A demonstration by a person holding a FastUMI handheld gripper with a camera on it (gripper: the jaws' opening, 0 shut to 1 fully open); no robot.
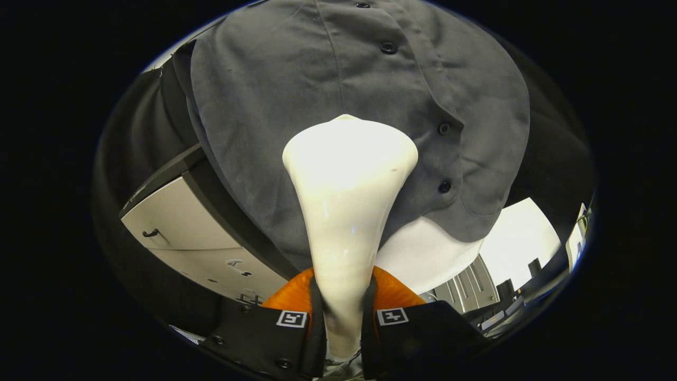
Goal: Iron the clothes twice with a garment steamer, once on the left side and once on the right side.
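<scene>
A grey button-up shirt (296,90) hangs straight ahead, its button placket running down to the right of the steamer head. My gripper (342,312) is shut on the handle of a white garment steamer (346,190), both fingers pressing its narrow neck. The steamer's wide head sits against or very close to the shirt's left front panel, just left of the placket. Whether it touches the cloth I cannot tell. The shirt's hem (465,222) hangs just beyond the head to the right.
A pale cabinet with a dark top edge (180,227) stands to the left below the shirt. A white surface (428,254) shows under the hem. Dark cloth hangs behind the shirt on both sides.
</scene>
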